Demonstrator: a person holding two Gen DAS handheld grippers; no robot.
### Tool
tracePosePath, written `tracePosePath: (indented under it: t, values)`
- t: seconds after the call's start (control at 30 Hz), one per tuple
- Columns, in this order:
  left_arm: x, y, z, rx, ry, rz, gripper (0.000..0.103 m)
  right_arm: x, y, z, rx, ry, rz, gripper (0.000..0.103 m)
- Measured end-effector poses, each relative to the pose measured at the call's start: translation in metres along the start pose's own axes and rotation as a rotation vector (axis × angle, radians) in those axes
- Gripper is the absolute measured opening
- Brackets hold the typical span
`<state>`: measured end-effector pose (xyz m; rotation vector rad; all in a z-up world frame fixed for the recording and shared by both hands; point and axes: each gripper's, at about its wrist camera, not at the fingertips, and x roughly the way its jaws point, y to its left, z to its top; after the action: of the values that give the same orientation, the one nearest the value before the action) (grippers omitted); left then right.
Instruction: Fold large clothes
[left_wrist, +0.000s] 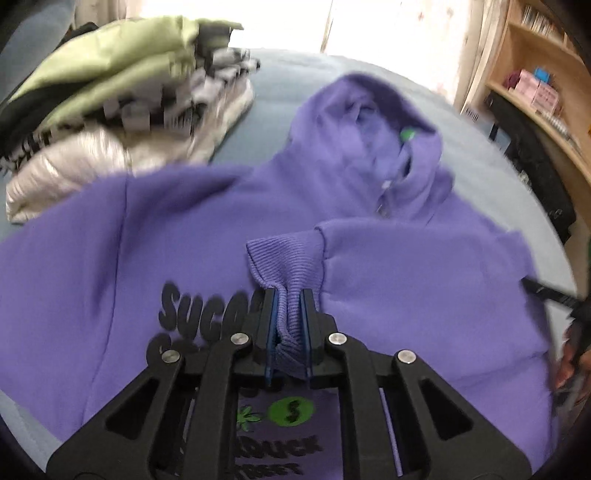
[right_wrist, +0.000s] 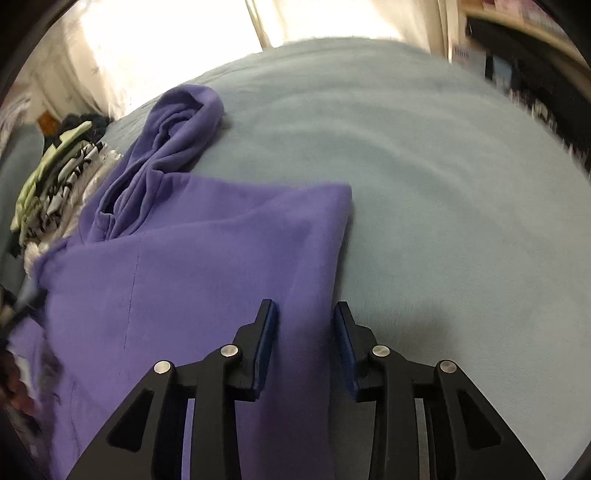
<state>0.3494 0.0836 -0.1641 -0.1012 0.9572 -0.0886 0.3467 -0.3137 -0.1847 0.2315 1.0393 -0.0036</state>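
Ribbing is the weak point here: the left gripper (left_wrist: 289, 295) is clenched on the ribbed cuff (left_wrist: 284, 258) of the purple fleece hoodie (left_wrist: 110, 258), and that cuff is bunched and thick between the pads, so a sideways tug could pull it free and let the sleeve drop short of the fold line. The hoodie lies front-up on the pale blue-grey bed cover (right_wrist: 443, 184), its hood (left_wrist: 369, 122) towards the far edge, with the sleeve drawn in across the black chest lettering (left_wrist: 199, 306).

The right gripper (right_wrist: 306, 314) is released — its jaws stand apart, straddling the hoodie's folded side edge (right_wrist: 332, 240) with nothing pressed between the pads. If it closes where it is, it may catch only the top layer, or pinch the bed cover beneath, and drag the fold crooked.

A stack of folded clothes (left_wrist: 122, 85) in green, black-and-white check and shiny silver sits just beside the hoodie's far shoulder — close enough that a wide swing of the sleeve could brush it. Wooden shelves (left_wrist: 535, 55) stand off to the side, well apart. Both views are blurred.
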Motion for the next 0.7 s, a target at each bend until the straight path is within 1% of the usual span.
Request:
tracePosePath:
  t: [0.07,0.13,0.2,0.27,0.33,0.4,0.47,0.53,0.6,0.7]
  values:
    - [-0.002,0.002,-0.002,-0.008,-0.012,0.009,0.016,-0.010,-0.003,-0.002,0.023,0.008,0.008,0.047]
    - [-0.010,0.002,-0.001,-0.011,-0.027,0.025,0.017,-0.019,-0.004,-0.004,0.005,-0.002,-0.001,0.047]
    - [-0.020,-0.002,0.000,0.019,-0.046,0.064,0.017,-0.034,-0.001,-0.011,-0.028,-0.017,-0.017,0.047]
    - [-0.030,-0.005,0.001,0.043,-0.065,0.082,0.017,-0.050,0.002,-0.016,-0.051,-0.039,-0.018,0.047]
    - [-0.046,-0.006,0.003,0.045,-0.078,0.073,0.017,-0.067,0.003,-0.021,-0.067,-0.064,-0.020,0.047]
    - [-0.060,-0.007,0.006,0.037,-0.069,0.067,0.017,-0.083,0.010,-0.028,-0.081,-0.089,-0.023,0.047]
    - [-0.071,-0.014,0.006,0.049,-0.043,0.039,0.017,-0.092,0.020,-0.035,-0.096,-0.098,-0.020,0.047]
    - [-0.077,-0.028,0.003,0.059,-0.050,0.012,0.017,-0.098,0.036,-0.045,-0.120,-0.102,-0.010,0.047]
    - [-0.078,-0.047,-0.001,0.061,-0.053,-0.025,0.019,-0.093,0.061,-0.052,-0.155,-0.089,0.019,0.047]
    - [-0.066,-0.069,-0.008,0.044,-0.050,-0.047,0.020,-0.078,0.100,-0.060,-0.193,-0.075,0.059,0.047]
